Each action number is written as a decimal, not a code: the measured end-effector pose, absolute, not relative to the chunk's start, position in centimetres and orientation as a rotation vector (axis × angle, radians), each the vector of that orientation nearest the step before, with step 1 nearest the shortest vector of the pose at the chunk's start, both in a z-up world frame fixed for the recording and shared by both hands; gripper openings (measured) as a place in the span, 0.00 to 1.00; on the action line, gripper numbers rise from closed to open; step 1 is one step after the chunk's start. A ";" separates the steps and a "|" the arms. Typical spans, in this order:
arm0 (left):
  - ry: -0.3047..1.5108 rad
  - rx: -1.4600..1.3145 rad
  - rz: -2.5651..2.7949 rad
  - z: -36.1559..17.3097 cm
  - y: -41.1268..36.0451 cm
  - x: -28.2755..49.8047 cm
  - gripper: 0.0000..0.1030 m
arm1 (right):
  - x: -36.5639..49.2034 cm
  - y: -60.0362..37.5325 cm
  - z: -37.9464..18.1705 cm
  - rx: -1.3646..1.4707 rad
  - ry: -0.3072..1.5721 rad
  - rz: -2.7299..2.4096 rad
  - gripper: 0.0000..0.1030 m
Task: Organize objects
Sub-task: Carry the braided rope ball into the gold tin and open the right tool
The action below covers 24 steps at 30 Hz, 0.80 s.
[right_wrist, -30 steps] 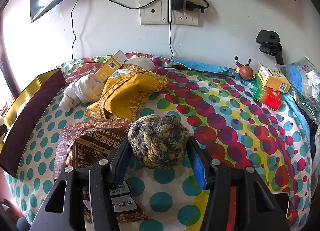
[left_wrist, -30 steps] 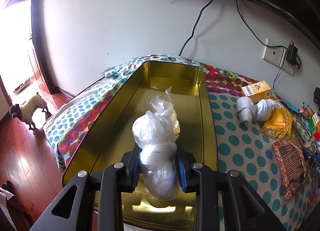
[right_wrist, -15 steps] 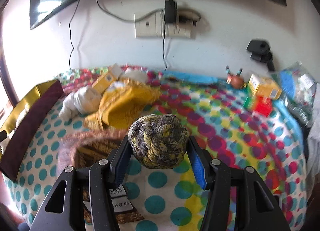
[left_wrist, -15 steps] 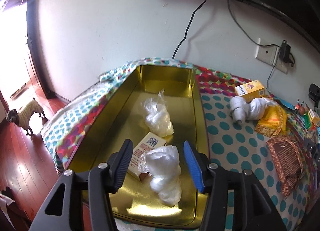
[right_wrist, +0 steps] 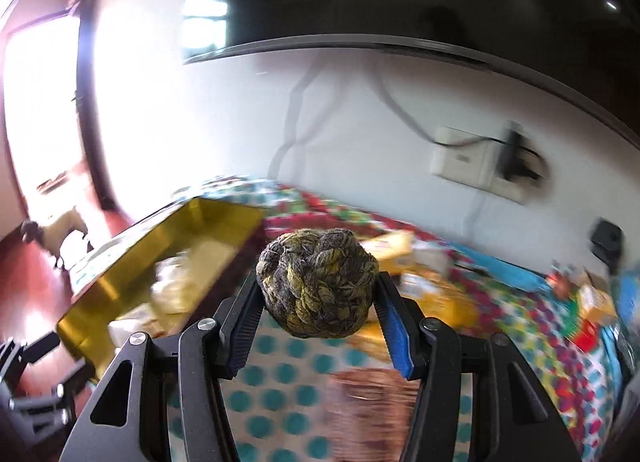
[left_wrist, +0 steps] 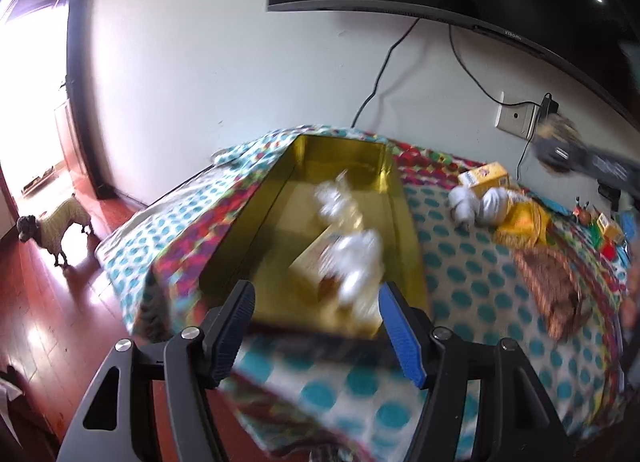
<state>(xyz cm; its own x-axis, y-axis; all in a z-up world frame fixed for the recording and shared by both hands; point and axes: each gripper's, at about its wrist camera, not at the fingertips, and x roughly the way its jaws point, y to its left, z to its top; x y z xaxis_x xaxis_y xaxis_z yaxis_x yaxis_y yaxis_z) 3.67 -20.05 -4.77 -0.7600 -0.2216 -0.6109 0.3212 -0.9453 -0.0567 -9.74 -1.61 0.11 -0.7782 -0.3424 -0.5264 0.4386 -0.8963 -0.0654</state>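
Right claw (right_wrist: 318,302) is pinching the knotted rope ball (right_wrist: 318,282) between its pads, carrying it in the air above the polka-dot bench (right_wrist: 280,394). From the ball, the gold tin (right_wrist: 168,258) is lying ahead and to the left, its long axis running away toward the wall, so the ball would need to travel leftward over the near rim. Left claw (left_wrist: 316,326) is hanging spread and empty just short of the tin's near end, nearer to it; blur is hiding what seem to be plastic bags (left_wrist: 356,262) inside.
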 end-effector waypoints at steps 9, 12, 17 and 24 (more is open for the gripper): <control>0.348 0.890 -2.615 -4.4 -24.1 7.4 0.64 | -7.1 -12.2 -3.3 0.763 0.399 -2.392 0.51; 0.330 0.898 -2.606 -4.8 -24.2 7.6 0.64 | -7.2 -14.2 -4.2 0.794 0.411 -2.364 0.51; 0.337 0.888 -2.628 -4.5 -24.1 7.7 0.64 | -8.4 -16.5 -5.5 0.871 0.411 -2.323 0.51; 0.381 0.898 -2.630 -4.9 -24.7 7.7 0.64 | -8.8 -19.7 -7.6 0.920 0.512 -2.270 0.51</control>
